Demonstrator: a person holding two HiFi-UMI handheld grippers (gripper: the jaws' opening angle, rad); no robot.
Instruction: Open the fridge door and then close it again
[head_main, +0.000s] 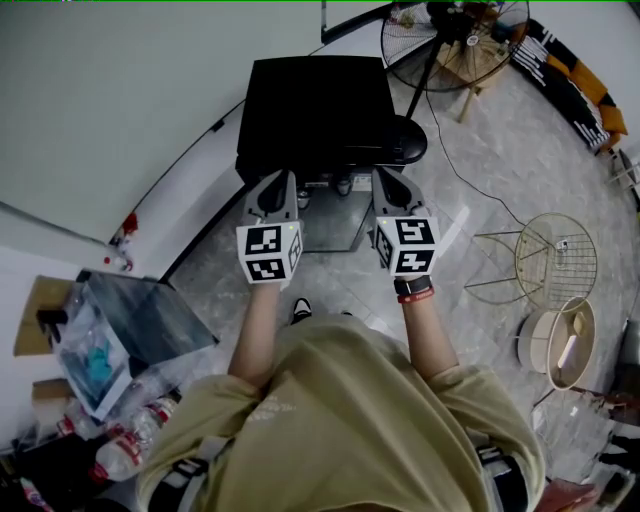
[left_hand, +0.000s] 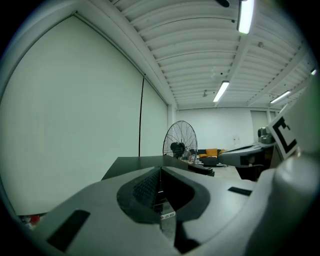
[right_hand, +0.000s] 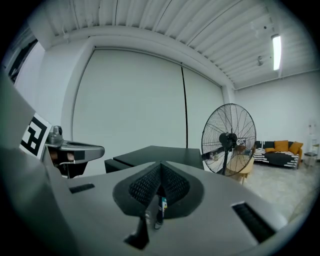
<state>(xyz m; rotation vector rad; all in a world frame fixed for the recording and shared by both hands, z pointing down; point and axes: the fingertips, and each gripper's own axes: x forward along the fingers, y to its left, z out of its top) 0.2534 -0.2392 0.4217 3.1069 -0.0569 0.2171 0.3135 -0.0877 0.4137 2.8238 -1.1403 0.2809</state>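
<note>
A low black fridge (head_main: 315, 115) stands against the white wall, seen from above. Its flat dark top shows beyond the jaws in the left gripper view (left_hand: 132, 162) and in the right gripper view (right_hand: 155, 152). A grey panel (head_main: 335, 225) at its front lies between my two grippers; whether the door is open or shut I cannot tell. My left gripper (head_main: 278, 186) and right gripper (head_main: 392, 186) are held side by side at the fridge's front edge. Both are shut with nothing between the jaws, as the left gripper (left_hand: 160, 170) and the right gripper (right_hand: 161, 165) show in their own views.
A pedestal fan (head_main: 455, 40) stands right of the fridge, its cable trailing over the floor. A round wire table (head_main: 555, 260) and a round white bin (head_main: 560, 345) are at the right. At the left, a dark glass table (head_main: 150, 315) and plastic bottles (head_main: 130, 440).
</note>
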